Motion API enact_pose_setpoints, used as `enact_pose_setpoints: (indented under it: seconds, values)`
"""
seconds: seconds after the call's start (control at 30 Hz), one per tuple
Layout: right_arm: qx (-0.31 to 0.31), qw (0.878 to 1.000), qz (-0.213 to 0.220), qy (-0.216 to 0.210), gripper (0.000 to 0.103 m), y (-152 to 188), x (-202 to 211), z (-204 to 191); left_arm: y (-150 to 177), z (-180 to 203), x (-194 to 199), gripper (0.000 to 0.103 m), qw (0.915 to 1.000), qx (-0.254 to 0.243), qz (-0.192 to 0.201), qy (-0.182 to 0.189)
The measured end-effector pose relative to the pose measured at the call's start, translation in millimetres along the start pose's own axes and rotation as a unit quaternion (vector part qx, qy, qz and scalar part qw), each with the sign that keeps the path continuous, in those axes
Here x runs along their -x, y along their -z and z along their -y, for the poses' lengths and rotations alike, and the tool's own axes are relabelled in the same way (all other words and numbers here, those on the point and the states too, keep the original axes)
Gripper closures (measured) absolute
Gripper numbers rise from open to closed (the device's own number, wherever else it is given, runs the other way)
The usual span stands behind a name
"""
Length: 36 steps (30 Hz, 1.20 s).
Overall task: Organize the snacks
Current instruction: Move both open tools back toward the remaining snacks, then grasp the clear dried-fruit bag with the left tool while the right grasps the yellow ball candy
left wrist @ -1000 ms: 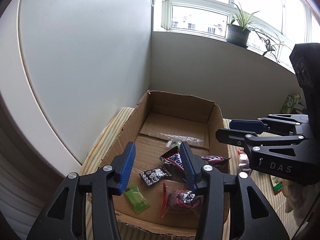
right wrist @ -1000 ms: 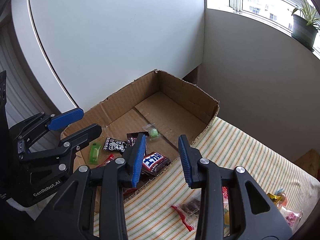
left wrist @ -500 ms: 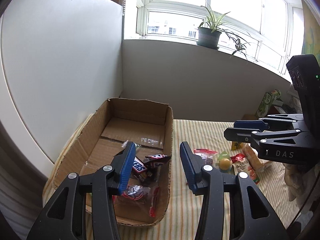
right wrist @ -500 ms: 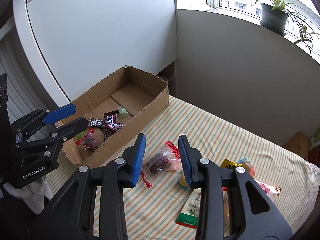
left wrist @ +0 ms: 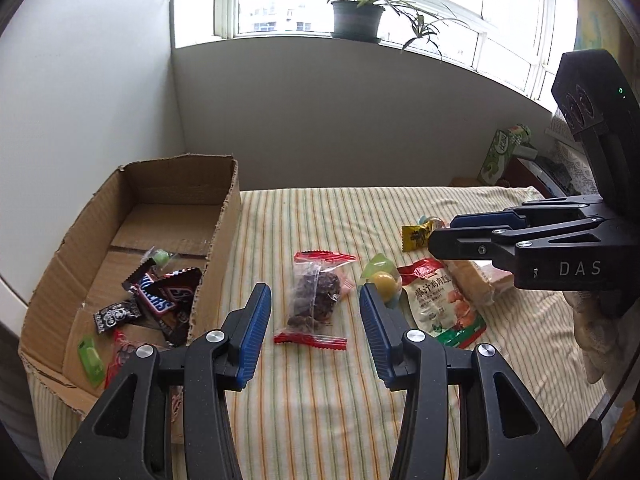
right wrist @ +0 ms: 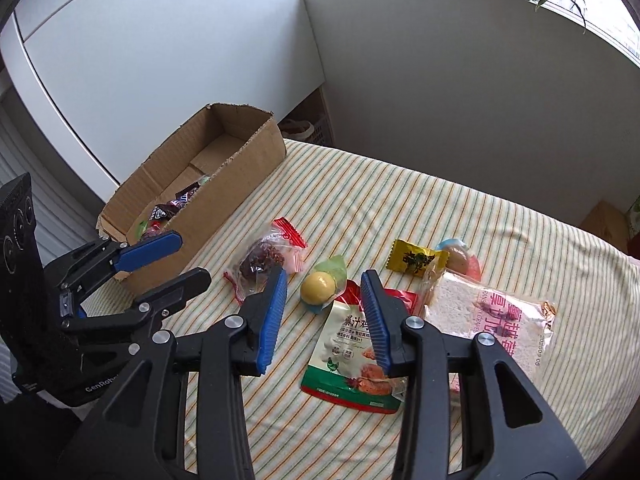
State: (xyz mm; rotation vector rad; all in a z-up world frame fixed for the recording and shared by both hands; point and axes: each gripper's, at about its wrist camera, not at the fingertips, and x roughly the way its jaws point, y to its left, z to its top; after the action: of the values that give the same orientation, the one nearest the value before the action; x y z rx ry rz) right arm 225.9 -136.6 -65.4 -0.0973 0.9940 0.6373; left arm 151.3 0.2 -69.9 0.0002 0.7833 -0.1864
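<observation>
An open cardboard box [left wrist: 222, 216] [right wrist: 244, 184] stands at the left on the striped cloth and holds several wrapped snacks, among them Snickers bars [left wrist: 164, 300]. Loose on the cloth lie a clear bag of dark fruit with red ends [left wrist: 314, 300] [right wrist: 262, 260], a yellow ball candy [left wrist: 384, 280] [right wrist: 318, 286], a chicken snack pouch [left wrist: 438, 300] [right wrist: 352, 348], a yellow packet [left wrist: 416, 236] [right wrist: 416, 258] and a bread pack [right wrist: 492, 316]. My left gripper [left wrist: 314, 320] is open and empty above the fruit bag. My right gripper [right wrist: 324, 308] is open and empty above the ball candy and pouch.
A grey wall runs behind the table, with a window sill and a potted plant [left wrist: 358, 16] above it. A green carton [left wrist: 502, 152] and clutter stand at the far right. A white cabinet [right wrist: 160, 60] stands behind the box.
Both grippers have swung right, away from above the box to above the loose snacks on the cloth. Both stayed open and empty.
</observation>
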Motion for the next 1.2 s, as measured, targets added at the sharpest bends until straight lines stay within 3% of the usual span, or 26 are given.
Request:
enact_pose_setpoints:
  seconds: [0.67,1.2]
  values:
    - [0.036,0.997,-0.060,-0.013,0.063,2.0,-62.5,1.7,4.2,-0.8,-51.2,0.058,0.9979,0.012,-0.063,-0.004]
    - [0.055,0.994,-0.089,-0.022,0.063,3.2,-80.7,1.6,5.7,1.0,-62.5,0.058,0.9974,0.004,-0.072,-0.003]
